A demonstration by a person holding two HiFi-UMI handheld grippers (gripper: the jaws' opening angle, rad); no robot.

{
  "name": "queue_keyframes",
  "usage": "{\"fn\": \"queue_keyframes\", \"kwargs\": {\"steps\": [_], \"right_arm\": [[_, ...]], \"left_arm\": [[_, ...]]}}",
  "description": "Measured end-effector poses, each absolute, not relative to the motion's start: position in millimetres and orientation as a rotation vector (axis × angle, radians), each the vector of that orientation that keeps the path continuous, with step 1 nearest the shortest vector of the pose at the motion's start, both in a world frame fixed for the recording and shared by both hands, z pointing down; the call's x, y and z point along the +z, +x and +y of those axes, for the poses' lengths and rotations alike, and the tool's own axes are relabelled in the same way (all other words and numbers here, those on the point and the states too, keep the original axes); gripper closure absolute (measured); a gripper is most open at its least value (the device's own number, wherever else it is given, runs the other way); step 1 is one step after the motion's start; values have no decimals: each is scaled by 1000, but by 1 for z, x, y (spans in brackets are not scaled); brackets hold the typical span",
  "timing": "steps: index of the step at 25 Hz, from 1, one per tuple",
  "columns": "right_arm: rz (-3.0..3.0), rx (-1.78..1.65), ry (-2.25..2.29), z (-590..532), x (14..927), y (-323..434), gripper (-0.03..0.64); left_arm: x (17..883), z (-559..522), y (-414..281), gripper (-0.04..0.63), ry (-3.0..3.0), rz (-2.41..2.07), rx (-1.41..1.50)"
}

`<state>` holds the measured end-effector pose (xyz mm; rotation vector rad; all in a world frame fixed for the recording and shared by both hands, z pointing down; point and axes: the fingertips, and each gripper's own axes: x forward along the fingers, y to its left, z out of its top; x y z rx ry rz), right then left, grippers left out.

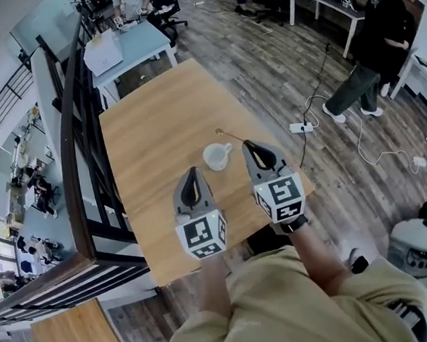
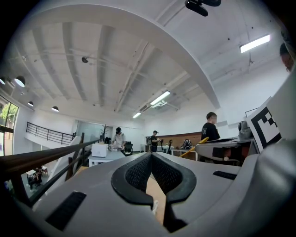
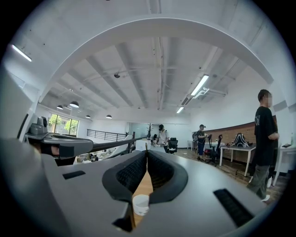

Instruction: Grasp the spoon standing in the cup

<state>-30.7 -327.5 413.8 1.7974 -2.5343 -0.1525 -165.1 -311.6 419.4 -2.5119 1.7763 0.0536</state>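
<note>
A white cup (image 1: 216, 157) stands on the wooden table (image 1: 156, 134); in the right gripper view the cup (image 3: 140, 204) shows low between the jaw bases. A thin gold spoon (image 1: 231, 136) is out of the cup, pointing far-left from the tip of my right gripper (image 1: 248, 144), which is shut on its handle. From the left gripper view the spoon (image 2: 202, 140) sticks out of the right gripper as a yellow bar. My left gripper (image 1: 193, 171) is just near-left of the cup, shut, with nothing between its jaws.
A dark railing (image 1: 72, 120) runs along the table's left side. A pale desk (image 1: 129, 50) with a white box stands beyond the far end. On the floor to the right lie a power strip (image 1: 301, 127) and cables, and a person (image 1: 372, 51) walks there.
</note>
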Motion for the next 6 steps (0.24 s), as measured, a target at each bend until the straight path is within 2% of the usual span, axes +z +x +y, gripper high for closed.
{"fn": "queue_keyframes", "kwargs": {"steps": [6], "right_arm": [[-2520,-135,1799,-325,423,-36,600]], "left_arm": [[436,-313,-176,591,-2523,1809,19]]}}
